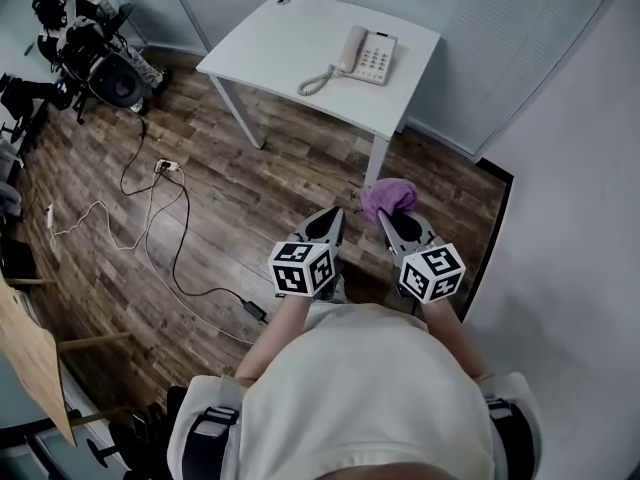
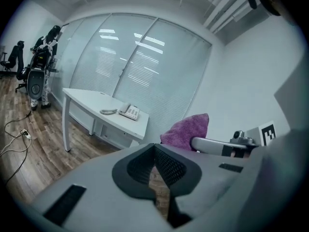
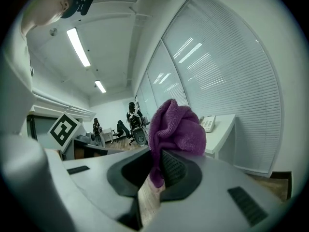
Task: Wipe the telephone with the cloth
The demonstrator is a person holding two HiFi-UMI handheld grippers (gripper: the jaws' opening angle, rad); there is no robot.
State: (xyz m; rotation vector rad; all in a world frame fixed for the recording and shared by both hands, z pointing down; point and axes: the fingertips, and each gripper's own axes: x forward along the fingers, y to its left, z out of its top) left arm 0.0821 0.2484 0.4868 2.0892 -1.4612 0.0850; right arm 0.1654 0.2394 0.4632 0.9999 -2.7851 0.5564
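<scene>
- The telephone (image 1: 368, 56) sits on the white desk (image 1: 270, 38), well apart from the cloth (image 1: 388, 198)
- That purple cloth is pinched in my right hand-held gripper (image 1: 398, 223), bunched above its jaws
- My left hand-held gripper (image 1: 327, 224) is closed on nothing, just beside the right

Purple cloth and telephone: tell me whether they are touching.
Apart. The head view shows the purple cloth clamped in the right gripper over the wooden floor, with bare floor between it and the white table carrying the telephone.
</scene>
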